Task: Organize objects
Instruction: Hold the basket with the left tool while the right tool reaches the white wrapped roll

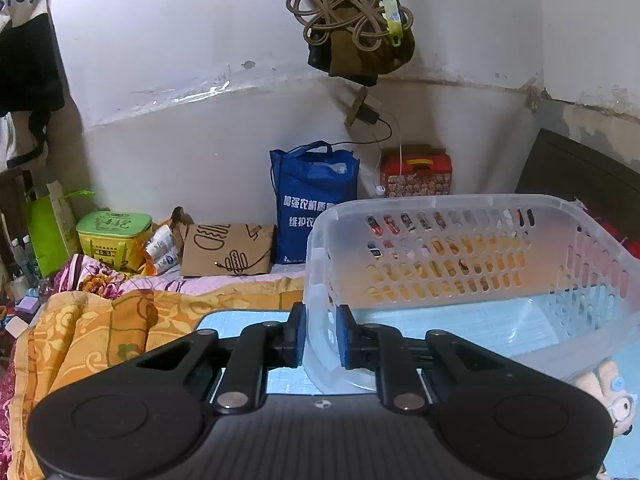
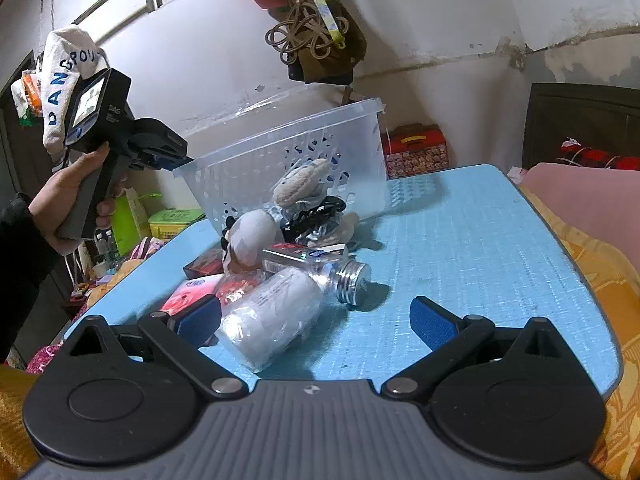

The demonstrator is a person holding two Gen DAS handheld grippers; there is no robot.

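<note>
The basket [image 1: 460,256] rim is clamped by the left gripper [image 1: 321,334]; the right gripper [image 2: 316,320] is spread wide, empty, around the bottle [image 2: 280,312].

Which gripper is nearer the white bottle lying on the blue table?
Right. The right gripper is open, the white bottle between its fingers. The left gripper grips the clear basket rim, beyond the pile.

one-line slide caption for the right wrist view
Open right gripper nears a clear bottle on the blue table; left gripper tilts the basket.
</note>
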